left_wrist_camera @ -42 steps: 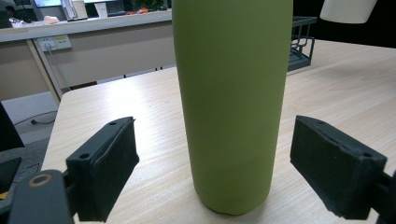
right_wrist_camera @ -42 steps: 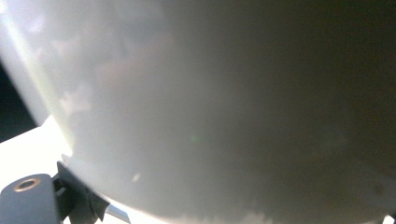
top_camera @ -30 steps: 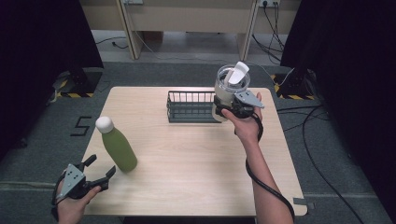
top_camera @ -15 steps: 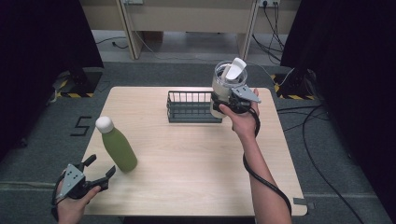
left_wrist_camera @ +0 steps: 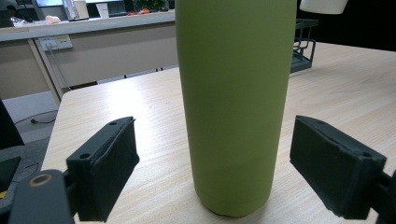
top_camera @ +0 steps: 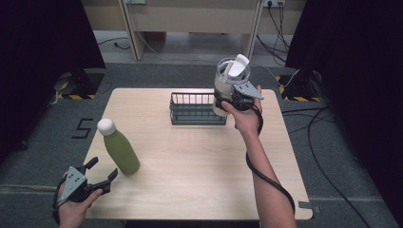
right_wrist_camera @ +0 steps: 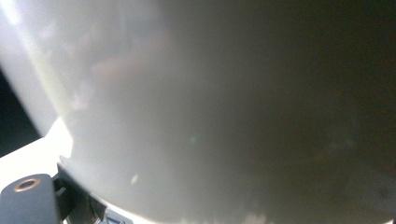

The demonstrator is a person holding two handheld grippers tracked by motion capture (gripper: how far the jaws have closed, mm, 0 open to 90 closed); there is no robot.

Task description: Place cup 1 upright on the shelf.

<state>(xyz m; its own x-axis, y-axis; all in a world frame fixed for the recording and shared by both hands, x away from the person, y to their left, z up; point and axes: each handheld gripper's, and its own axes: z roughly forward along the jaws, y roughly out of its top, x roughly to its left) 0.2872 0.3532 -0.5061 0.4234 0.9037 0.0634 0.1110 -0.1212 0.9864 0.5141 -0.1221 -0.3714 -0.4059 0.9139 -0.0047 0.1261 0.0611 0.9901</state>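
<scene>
So the left gripper (top_camera: 103, 175) is sitting at the near left corner of the surface (top_camera: 199, 161), jaws spread wide with nothing in them, pointing at the green bottle (top_camera: 119, 148). In the left gripper view the bottle (left_wrist_camera: 236, 107) is standing upright right between the two pads (left_wrist_camera: 108, 163), but neither one is touching it, there's a clear gap on both sides. It's got a white cap (top_camera: 106, 126) and is standing near the left edge. The right gripper (top_camera: 222, 99) is up off the surface at the far side, clamping a clear jug (top_camera: 227, 83) around its lower body and holding it upright. The jug's white lid flap (top_camera: 238, 65) is sticking up at an angle. In the right gripper view the jug wall (right_wrist_camera: 224, 112) is pressed so close to the camera it's just a pale blur, so can't really make out the jaws there. The jug is hanging just beside the right end of the black wire basket (top_camera: 197, 108), which is sitting at the far middle of the surface, well apart from the bottle.
</scene>
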